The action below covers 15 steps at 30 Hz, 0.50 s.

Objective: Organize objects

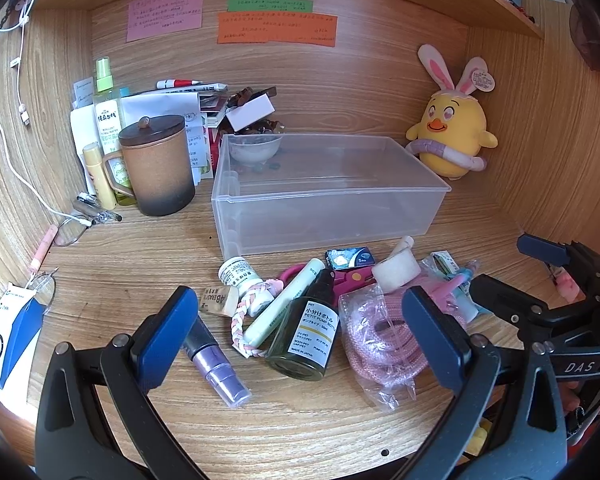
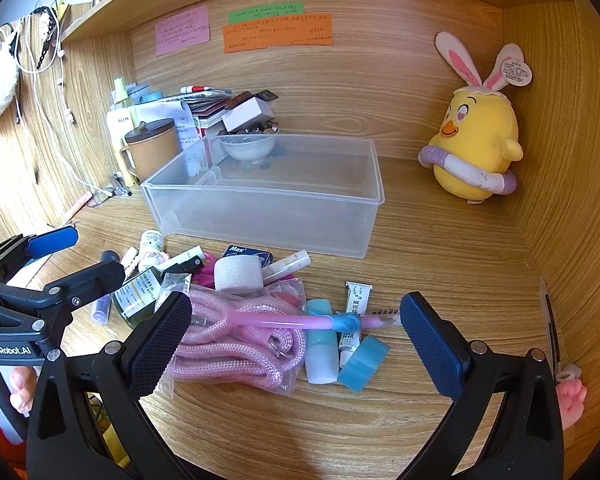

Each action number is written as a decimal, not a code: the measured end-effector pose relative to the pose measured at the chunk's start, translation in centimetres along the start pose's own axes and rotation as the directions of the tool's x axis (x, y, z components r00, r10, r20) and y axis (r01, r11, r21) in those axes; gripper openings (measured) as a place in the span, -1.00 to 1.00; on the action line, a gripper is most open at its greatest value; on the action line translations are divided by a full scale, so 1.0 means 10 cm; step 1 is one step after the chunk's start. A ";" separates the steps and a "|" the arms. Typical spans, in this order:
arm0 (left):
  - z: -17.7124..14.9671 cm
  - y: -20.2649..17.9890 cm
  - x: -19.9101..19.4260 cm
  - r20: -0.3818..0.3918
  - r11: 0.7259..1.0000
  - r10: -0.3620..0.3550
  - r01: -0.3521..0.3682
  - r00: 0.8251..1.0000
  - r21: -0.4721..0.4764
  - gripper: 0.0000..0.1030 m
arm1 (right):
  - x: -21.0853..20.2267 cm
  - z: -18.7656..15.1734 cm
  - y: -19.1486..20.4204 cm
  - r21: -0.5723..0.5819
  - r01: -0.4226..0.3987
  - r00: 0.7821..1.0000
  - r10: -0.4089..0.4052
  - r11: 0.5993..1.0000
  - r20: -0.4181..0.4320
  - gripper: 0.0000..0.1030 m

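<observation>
Both fisheye views are bright and evenly lit by soft daylight; shadows under the clear plastic box are faint. Straight shelf edges bow strongly toward the rim, with black vignetting at 2, 7 and 10 o'clock. Central focus is sharp; periphery softens slightly.

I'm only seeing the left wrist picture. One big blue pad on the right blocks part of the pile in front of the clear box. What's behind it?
Observer: A blue tape roll lies there, to the right of the bag of pink rope.
Operator: Anything between the two?
Observer: Yes, a white-and-teal bottle lying on its side.
Operator: And the other grabber thing, is it holding something?
Observer: No. The right gripper has its jaws wide apart and grips nothing.
</observation>
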State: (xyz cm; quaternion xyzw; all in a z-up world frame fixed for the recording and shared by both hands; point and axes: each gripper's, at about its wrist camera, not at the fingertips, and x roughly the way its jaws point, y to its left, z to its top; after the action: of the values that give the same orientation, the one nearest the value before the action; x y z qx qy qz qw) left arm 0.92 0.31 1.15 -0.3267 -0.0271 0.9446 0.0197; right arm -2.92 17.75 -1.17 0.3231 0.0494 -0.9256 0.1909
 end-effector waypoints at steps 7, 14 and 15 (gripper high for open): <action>0.00 0.02 -0.01 0.001 1.000 -0.001 0.001 1.000 -0.002 1.00 | 0.00 0.00 0.01 0.000 0.001 1.000 -0.001 1.000 0.000 1.00; -0.01 0.05 -0.01 -0.005 1.000 -0.002 0.002 1.000 -0.012 1.00 | 0.00 0.00 0.01 0.000 0.001 1.000 -0.001 1.000 -0.002 1.00; -0.02 0.06 -0.01 -0.006 1.000 -0.002 0.002 1.000 -0.013 1.00 | 0.00 0.00 0.01 0.001 0.000 1.000 0.000 1.000 -0.001 1.00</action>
State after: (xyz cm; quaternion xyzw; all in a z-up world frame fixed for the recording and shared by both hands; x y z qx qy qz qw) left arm 1.08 -0.26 1.06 -0.3297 -0.0334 0.9433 0.0187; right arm -2.87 17.70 -1.19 0.3236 0.0492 -0.9254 0.1908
